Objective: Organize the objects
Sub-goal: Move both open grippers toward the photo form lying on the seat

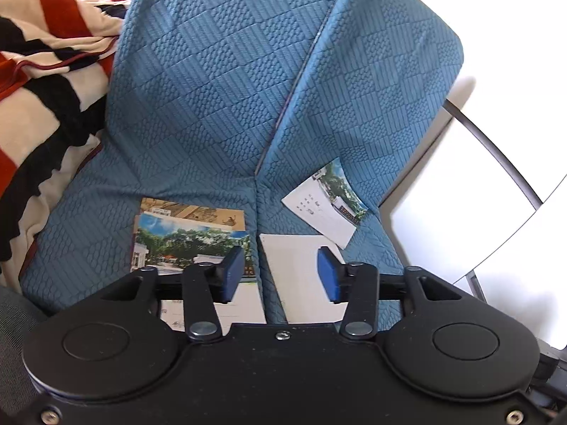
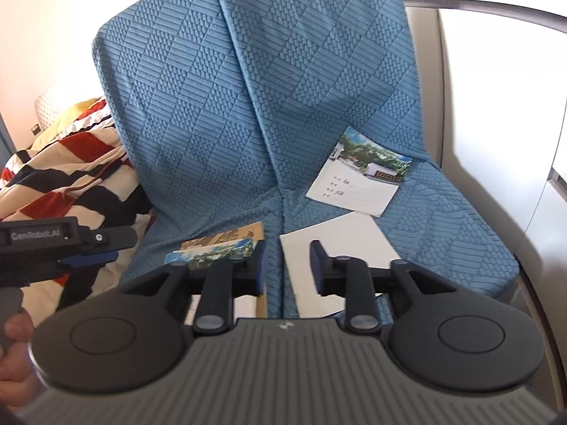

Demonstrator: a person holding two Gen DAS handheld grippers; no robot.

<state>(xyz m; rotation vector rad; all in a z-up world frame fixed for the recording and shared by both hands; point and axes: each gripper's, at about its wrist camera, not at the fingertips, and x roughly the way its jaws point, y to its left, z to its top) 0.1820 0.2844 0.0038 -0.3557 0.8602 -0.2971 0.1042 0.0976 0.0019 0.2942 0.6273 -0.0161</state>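
Left wrist view: at the far left a striped blanket [image 1: 42,81] in red, black and cream is bunched against a sofa [image 1: 198,99] covered in blue quilted fabric with a checked pattern of ribs and scales. Two seat cushions are seen, split by a seam running down the middle, with two back cushions rising behind them. On the left cushion a small stack of postcards [image 1: 191,233] lies flat, a tree-and-building picture uppermost. Above the seam the left gripper [image 1: 280,272] is held with its blue pads partly apart and nothing between them. Right of the seam a white card [image 1: 294,258] lies flat on the right cushion, and further back a picture card [image 1: 327,202] with handwriting is leaned against the right back cushion. Beyond the sofa's right edge, white panels and a dark curved bar [image 1: 496,156] are lit brightly.

From the right wrist view the same layout is repeated: the blanket [image 2: 67,177] and a pale wall at left, the left gripper [image 2: 88,258] seen side-on with a hand [image 2: 14,336] below it, the postcards [image 2: 226,248], then the right gripper [image 2: 287,269], likewise partly open and empty above the seam, with the white card [image 2: 340,244] and the leaning picture card [image 2: 361,173] to its right.
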